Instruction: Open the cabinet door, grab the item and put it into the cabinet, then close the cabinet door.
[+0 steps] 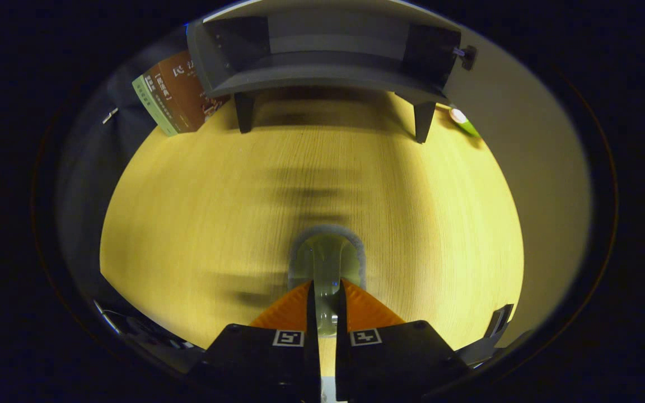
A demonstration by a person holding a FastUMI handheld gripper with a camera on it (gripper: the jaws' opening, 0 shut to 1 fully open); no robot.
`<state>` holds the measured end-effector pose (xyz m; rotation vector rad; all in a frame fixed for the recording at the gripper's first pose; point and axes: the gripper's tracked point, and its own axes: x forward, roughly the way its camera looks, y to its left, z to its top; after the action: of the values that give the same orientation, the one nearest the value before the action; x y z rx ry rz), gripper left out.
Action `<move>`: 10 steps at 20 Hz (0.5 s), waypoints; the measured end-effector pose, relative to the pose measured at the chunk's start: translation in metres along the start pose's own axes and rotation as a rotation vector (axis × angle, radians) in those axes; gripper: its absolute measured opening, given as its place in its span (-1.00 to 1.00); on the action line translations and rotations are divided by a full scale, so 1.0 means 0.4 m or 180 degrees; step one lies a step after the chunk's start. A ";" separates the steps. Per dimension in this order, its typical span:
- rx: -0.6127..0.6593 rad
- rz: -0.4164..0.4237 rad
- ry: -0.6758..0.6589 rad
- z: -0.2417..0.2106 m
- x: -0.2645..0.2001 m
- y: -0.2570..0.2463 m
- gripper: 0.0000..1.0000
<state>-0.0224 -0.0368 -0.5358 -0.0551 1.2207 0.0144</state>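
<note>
Here the gripper (326, 288) clamps a glass (327, 263) above the table (188, 224).

Black tongs (326, 294), orange ribbed fingers (286, 310), a white square marker on each black block

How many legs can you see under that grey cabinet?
2. One leg stands under the cabinet near the brown box, the other leg near the green item. Rear legs may be hidden.
</note>
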 end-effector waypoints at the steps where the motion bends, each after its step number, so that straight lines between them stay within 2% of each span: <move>1: 0.0002 -0.0016 -0.0080 0.027 -0.026 -0.002 -0.70; 4: 0.0047 0.0013 -0.0353 0.137 -0.127 0.012 -0.70; 10: -0.0075 -0.0008 -0.1175 0.416 -0.341 0.023 -0.71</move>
<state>0.0864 -0.0168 -0.3512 -0.0710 0.8515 0.0353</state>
